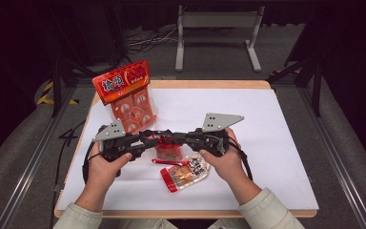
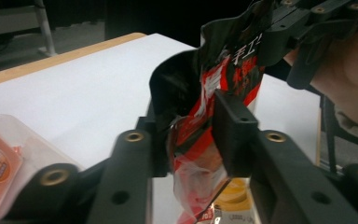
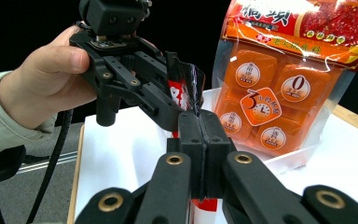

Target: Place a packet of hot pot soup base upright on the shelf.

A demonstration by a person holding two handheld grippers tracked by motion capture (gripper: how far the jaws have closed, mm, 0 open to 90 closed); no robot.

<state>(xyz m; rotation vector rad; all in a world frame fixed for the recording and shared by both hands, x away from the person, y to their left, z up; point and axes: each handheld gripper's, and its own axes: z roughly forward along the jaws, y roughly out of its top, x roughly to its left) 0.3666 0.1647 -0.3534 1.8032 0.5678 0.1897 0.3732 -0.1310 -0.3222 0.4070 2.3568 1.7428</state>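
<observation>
Red-and-black sachet (image 1: 164, 145) hangs just above the white bench (image 1: 276, 157), pinched at one end by the right gripper (image 3: 199, 133), jaws pressed together on it, and by the left gripper (image 2: 193, 140), jaws clamping the film lower down. Looks like the tear-open step: next move needs both grips firm while the hands pull apart. Big orange pack (image 1: 129, 98) stands behind; another sachet (image 1: 187, 174) lies below.

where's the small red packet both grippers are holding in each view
High view: small red packet at centre, between the two grippers.
Left gripper view: centre, rising between the black fingers.
Right gripper view: centre, above the shut fingers.
Shared landmark: the big orange snack bag.
</observation>
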